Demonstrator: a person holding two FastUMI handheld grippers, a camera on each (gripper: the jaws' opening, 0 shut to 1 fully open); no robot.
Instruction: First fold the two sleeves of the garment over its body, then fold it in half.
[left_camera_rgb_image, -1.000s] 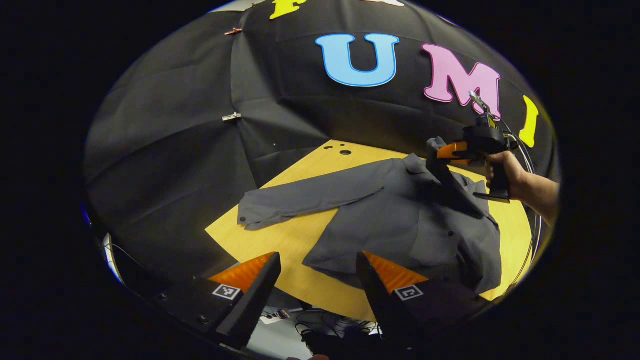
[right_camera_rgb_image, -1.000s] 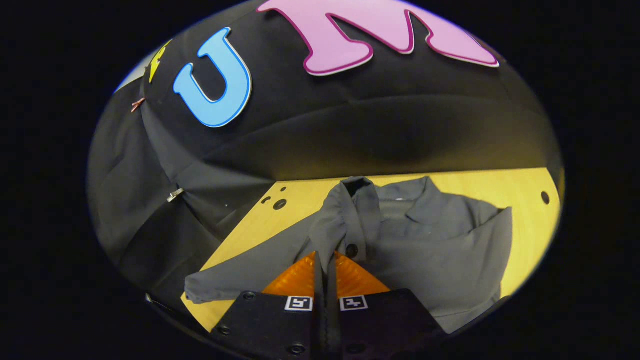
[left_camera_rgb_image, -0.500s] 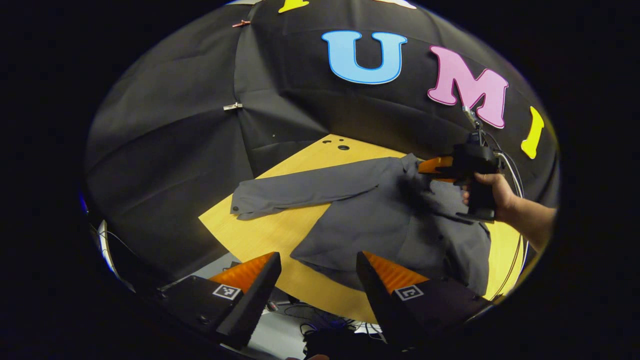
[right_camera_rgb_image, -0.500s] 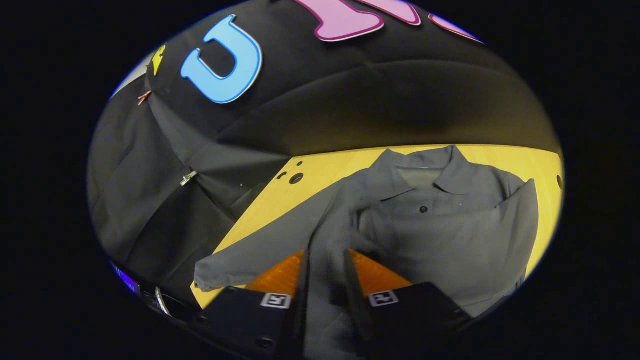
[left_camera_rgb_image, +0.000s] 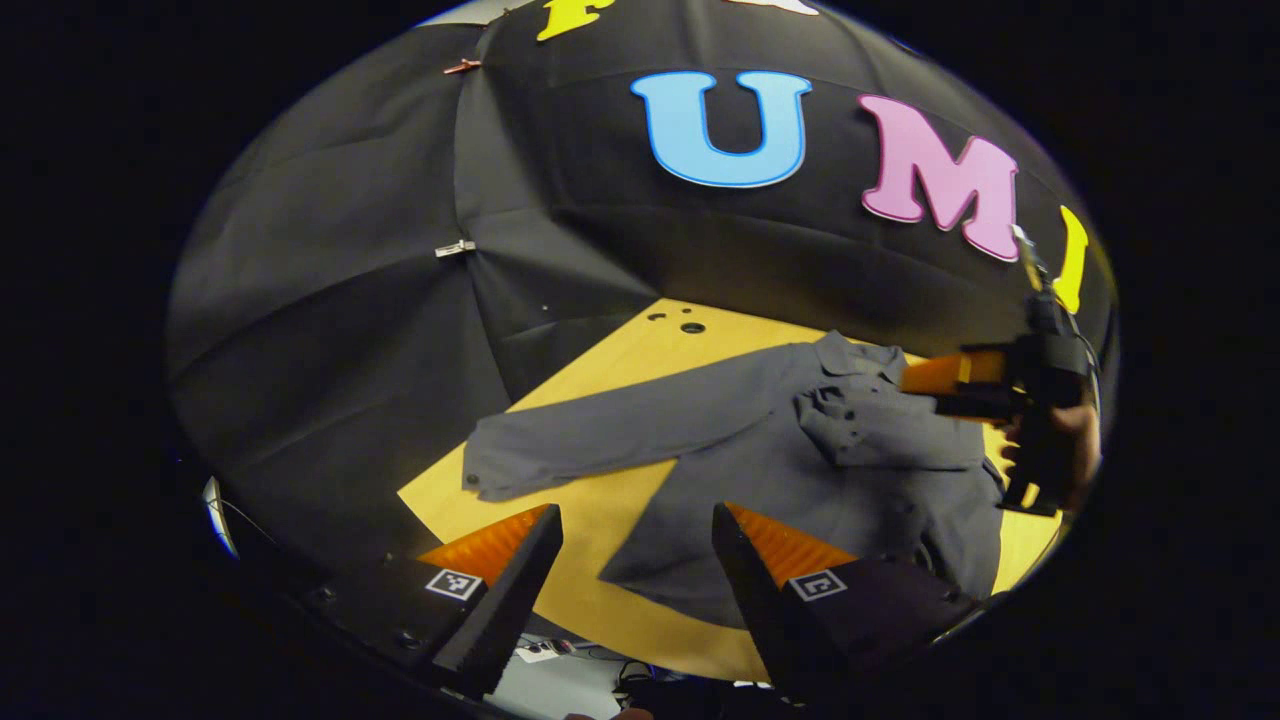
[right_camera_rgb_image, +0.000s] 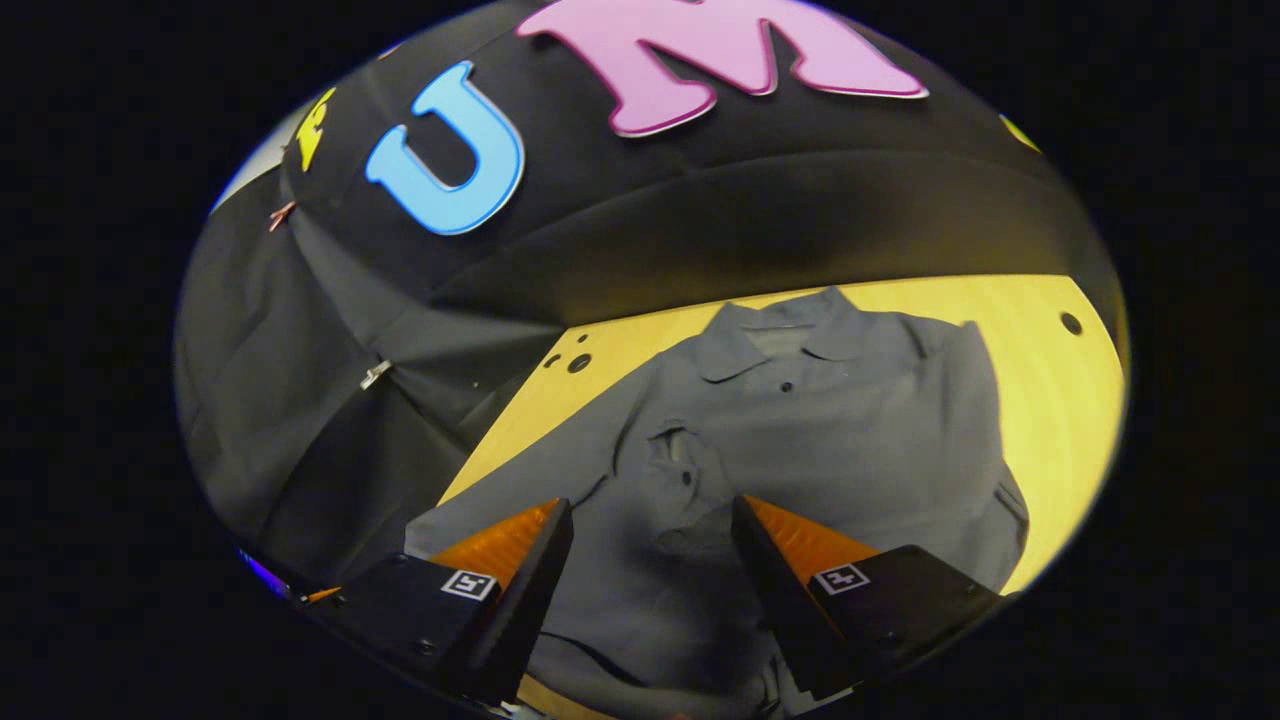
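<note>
- Holding a two-finger gripper in each hand, I face a light yellow wooden table with small round holes near its far corner, set against a black cloth wall.
- Spread across that table lies a dark grey, long-sleeved, button-front shirt of thin woven cloth, collar toward the wall, hem toward me.
- One long sleeve stretches flat and straight away from the body onto bare wood, its cuff near the table's edge; I judge this fold is not yet done.
- The other sleeve lies folded across the chest, its buttoned cuff a little rumpled on the shirt front.
- My left gripper hovers above the near table edge, fingers spread wide, grasping nothing.
- My right gripper hangs over the lower shirt front, fingers apart and empty; from the left gripper view I see it off beside the collar, a hand around its grip.
- The cloth looks light, limp and quick to wrinkle or slide on smooth wood, so it should drape rather than hold shape.
- I would pinch the outstretched sleeve at its cuff, where the doubled fabric is firmest.
</note>
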